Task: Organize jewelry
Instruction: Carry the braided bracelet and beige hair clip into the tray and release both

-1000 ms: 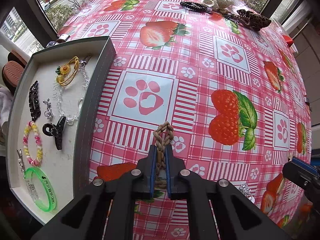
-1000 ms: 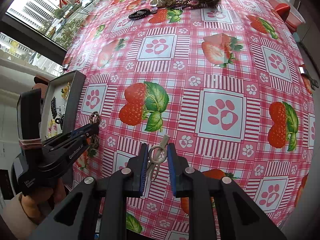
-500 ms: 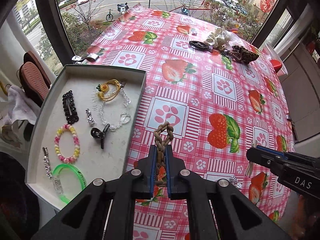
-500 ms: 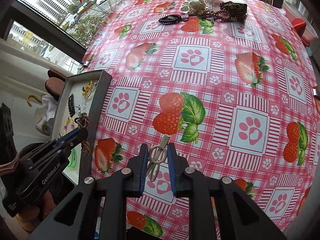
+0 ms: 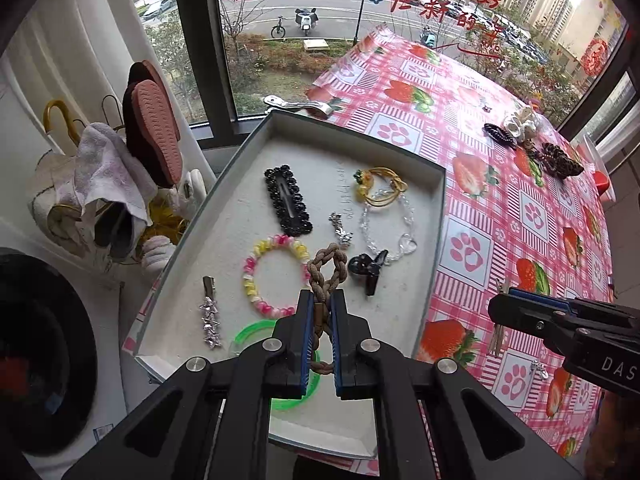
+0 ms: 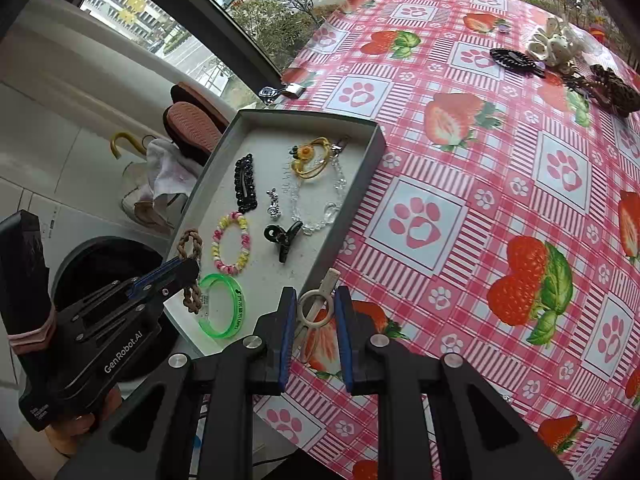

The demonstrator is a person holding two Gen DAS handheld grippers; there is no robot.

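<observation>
My left gripper point(image 5: 320, 312) is shut on a brown braided cord point(image 5: 326, 270) and hangs over the near part of the grey tray point(image 5: 434, 240). From the right wrist view the same cord point(image 6: 188, 246) dangles above the tray's near-left corner. My right gripper point(image 6: 312, 316) is shut on a cream hair clip point(image 6: 316, 306) with a ring, held just above the tray's near right rim point(image 6: 340, 216). The tray holds a black lace clip point(image 5: 288, 200), a pink-yellow bead bracelet point(image 5: 272, 276), a green bangle point(image 6: 222, 306), a clear bead bracelet point(image 5: 386, 220), a small black claw clip point(image 5: 368, 266) and a yellow flower ring point(image 5: 378, 188).
More hair pieces lie at the table's far side: a black claw clip point(image 6: 514, 60), a cream piece point(image 6: 554, 46), a leopard clip point(image 6: 614, 88). A small silver charm point(image 5: 538, 368) lies on the cloth near the front. A metal clamp point(image 5: 296, 106) grips the table edge behind the tray. Shoes and towels hang left, off the table.
Both grippers have swung left from over the strawberry cloth to the tray, each keeping hold of its item. The tray now fills the middle of the left wrist view.
</observation>
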